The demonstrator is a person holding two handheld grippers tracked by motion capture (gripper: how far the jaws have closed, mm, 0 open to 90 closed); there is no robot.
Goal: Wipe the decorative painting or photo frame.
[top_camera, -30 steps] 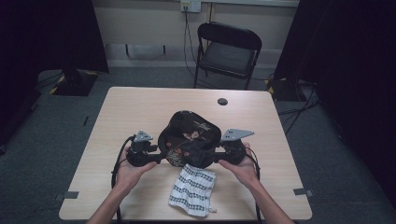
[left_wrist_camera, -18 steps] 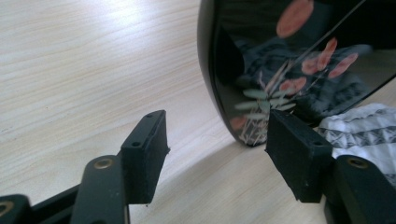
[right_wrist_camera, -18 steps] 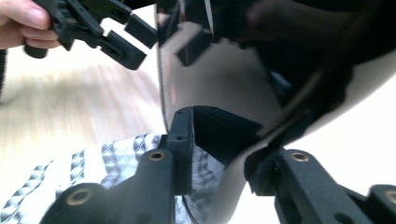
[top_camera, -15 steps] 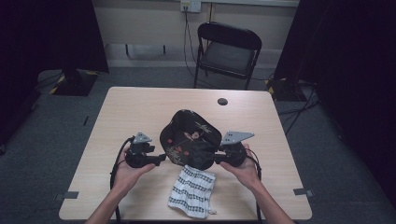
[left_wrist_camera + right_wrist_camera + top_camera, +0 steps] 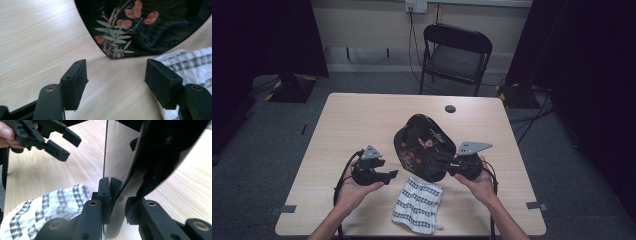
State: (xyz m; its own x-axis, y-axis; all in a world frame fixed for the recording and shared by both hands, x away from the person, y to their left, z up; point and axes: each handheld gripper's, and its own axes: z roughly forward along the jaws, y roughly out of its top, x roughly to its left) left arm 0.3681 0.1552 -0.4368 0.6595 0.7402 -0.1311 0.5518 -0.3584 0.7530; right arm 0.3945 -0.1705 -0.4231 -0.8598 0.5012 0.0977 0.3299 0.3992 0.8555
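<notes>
My right gripper (image 5: 451,164) has just been closing and now clamps the rim of the black flowered plate (image 5: 422,145), tilting it above the table (image 5: 352,120). My left gripper (image 5: 391,176) has just been opening; it hangs released, nothing between its jaws, just beside the patterned cloth (image 5: 418,205)

The black tray (image 5: 140,27) is running off the left gripper view's top edge, and its rim is hiding part of the patterned cloth (image 5: 418,205).

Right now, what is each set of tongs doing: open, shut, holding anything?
Left tongs: open, jaws have just been opening, nothing between them.
Right tongs: jaws have just been closing, shut on the rim of the black plate.
</notes>
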